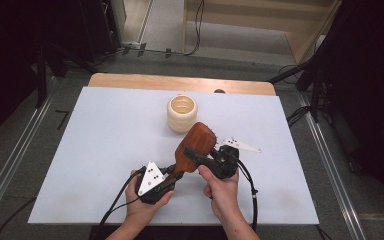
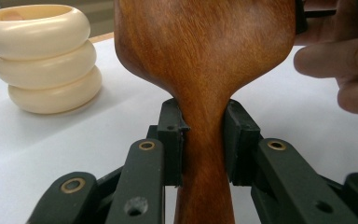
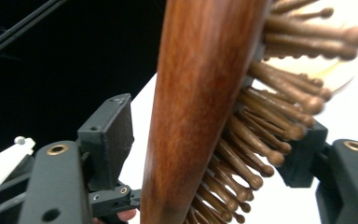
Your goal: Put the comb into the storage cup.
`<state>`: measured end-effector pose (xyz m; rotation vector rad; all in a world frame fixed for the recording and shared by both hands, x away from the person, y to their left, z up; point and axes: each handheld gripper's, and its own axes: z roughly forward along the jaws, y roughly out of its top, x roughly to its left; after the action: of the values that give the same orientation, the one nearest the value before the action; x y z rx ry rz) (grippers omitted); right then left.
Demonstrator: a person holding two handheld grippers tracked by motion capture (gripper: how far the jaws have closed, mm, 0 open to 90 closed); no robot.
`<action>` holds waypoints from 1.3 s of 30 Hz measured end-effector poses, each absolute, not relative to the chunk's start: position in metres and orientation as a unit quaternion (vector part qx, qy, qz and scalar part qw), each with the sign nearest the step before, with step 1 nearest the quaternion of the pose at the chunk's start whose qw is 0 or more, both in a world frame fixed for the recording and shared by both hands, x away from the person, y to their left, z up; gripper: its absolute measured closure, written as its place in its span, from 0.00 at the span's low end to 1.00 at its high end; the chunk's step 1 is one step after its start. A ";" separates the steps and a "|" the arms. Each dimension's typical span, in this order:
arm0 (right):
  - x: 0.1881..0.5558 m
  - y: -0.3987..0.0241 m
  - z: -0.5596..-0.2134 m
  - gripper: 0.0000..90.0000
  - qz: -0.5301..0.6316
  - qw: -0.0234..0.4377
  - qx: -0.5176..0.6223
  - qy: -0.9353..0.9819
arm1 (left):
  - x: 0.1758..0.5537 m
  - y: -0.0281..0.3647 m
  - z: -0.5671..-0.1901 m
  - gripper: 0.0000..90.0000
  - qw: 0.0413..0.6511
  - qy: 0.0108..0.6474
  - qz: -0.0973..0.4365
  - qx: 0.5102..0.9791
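Observation:
A brown wooden hairbrush [image 1: 196, 145] is held above the white table [image 1: 95, 150], its head pointing toward the far side. My left gripper [image 1: 172, 172] is shut on the narrow handle; in the left gripper view both pads press the wood of the hairbrush [image 2: 205, 56]. My right gripper [image 1: 196, 156] reaches in from the right around the head. In the right gripper view the hairbrush [image 3: 200, 93] stands edge-on between the jaws of the right gripper [image 3: 209, 140]. A gap shows between one pad and the smooth back, and the other pad faces the wooden bristles [image 3: 270, 116].
A cream ribbed cup [image 1: 182, 113], shaped like stacked rings, stands just beyond the brush head; it also appears as the cream cup [image 2: 42, 56] in the left gripper view. Beyond the table's wooden far edge [image 1: 180, 82] lie dark stands and cables on the floor.

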<state>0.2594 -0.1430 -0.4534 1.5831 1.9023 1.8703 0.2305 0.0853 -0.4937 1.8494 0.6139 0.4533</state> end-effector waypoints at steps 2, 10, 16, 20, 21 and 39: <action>0.259 -0.143 -0.456 0.42 0.601 0.023 0.518 0.609 | 0.230 0.085 -0.494 0.80 0.541 0.258 0.191 0.778; 0.253 -0.145 -0.456 0.54 0.621 0.012 0.494 0.608 | 0.233 0.083 -0.494 0.79 0.541 0.252 0.170 0.784; 0.249 -0.152 -0.449 0.59 0.630 0.055 0.473 0.613 | 0.237 0.087 -0.493 0.44 0.548 0.262 0.149 0.780; 0.248 -0.154 -0.445 0.60 0.630 0.074 0.461 0.620 | 0.240 0.093 -0.489 0.26 0.559 0.269 0.130 0.773; 0.247 -0.155 -0.443 0.60 0.631 0.081 0.453 0.624 | 0.241 0.095 -0.489 0.15 0.562 0.273 0.129 0.770; 0.243 -0.157 -0.433 0.61 0.624 0.122 0.425 0.644 | 0.249 0.151 -0.481 0.00 0.558 0.318 0.157 0.750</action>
<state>0.2435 -0.1574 -0.4331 1.2408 1.8806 1.8203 0.2489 0.1508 -0.4811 1.7706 0.7512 0.3706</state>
